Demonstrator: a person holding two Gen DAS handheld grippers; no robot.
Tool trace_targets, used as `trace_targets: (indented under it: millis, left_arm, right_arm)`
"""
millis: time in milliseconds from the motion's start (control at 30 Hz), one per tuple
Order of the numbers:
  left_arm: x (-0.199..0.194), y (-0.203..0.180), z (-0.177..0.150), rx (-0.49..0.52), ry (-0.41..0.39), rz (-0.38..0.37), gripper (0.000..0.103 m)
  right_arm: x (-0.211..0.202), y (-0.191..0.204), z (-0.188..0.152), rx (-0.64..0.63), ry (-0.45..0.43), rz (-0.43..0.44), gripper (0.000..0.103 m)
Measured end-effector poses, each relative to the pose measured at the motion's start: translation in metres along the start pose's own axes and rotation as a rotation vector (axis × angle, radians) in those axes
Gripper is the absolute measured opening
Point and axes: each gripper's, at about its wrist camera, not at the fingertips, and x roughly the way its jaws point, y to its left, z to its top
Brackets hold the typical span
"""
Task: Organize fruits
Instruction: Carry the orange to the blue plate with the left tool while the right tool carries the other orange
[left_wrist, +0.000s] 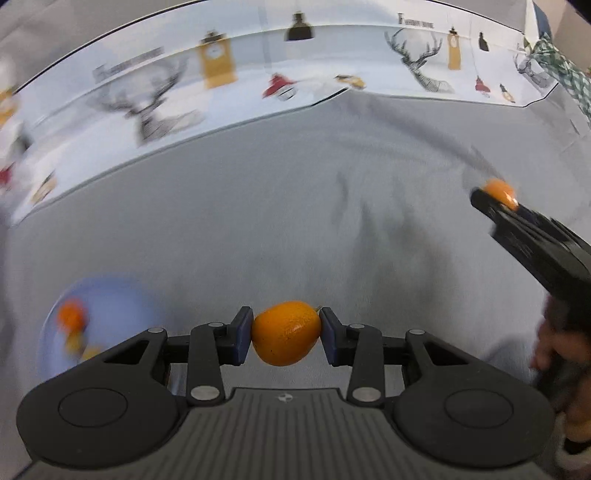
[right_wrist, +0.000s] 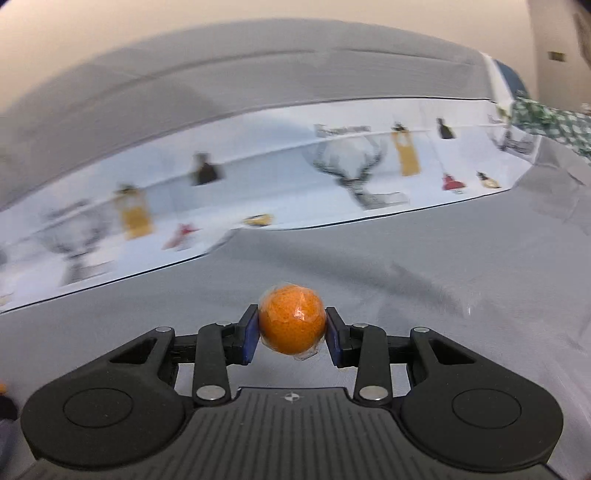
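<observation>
From the left wrist camera, your left hand-held gripper (left_wrist: 286, 334) is clenched on an orange fruit (left_wrist: 285, 333). The two blue pads press its sides, so it is held tight. Its long way runs across, from one pad to the other. The fruit is up in the air over the grey cloth (left_wrist: 295, 221) on the tabletop. Down and to the left you can see a pale blue plate (left_wrist: 122, 295). It is blurry, but it has an orange fruit (left_wrist: 72, 315) and some yellow bits on it. I think that plate is where the fruit should go. So the plate lies to the left of your left hand-held gripper, and near it. Your right hand-held gripper (left_wrist: 496, 197) is far off on the right side, well away from the plate. It holds a small orange fruit (left_wrist: 498, 190) too. Your left hand is the closer one to the plate.

From the right wrist camera, your right hand-held gripper is clenched on a round orange fruit (right_wrist: 291, 319). It looks wrapped in clear film. The pads touch both sides. You cannot see the plate here. Only grey cloth and a white printed cloth (right_wrist: 258, 192) with deer pictures lie ahead. The plate must be off to the left, so you would swing that way.
</observation>
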Motion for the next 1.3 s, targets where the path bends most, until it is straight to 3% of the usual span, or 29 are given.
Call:
trace_targets:
  millis: [133, 300, 533, 900, 1300]
  left_arm:
    - [-0.051, 0.022, -0.052, -0.043, -0.007, 0.053, 0.043]
    - [-0.106, 0.045, -0.111, -0.103, -0.052, 0.091, 0.043]
    - [-0.166, 0.062, -0.181, -0.186, -0.145, 0.155, 0.043]
    - [-0.221, 0.059, -0.229, -0.229, -0.298, 0.142, 0.043]
    - [-0.230, 0.068, -0.235, -0.273, -0.325, 0.133, 0.043]
  right_arm:
    - [-0.088, 0.025, -0.022, -0.068, 0.074, 0.170, 0.038]
    - [-0.164, 0.068, -0.036, -0.077, 0.165, 0.379, 0.038]
    - [-0.235, 0.132, -0.038, -0.203, 0.145, 0.548, 0.038]
    - [-0.307, 0.166, -0.051, -0.359, 0.088, 0.569, 0.038]
    - [-0.319, 0.169, -0.055, -0.390, 0.065, 0.553, 0.038]
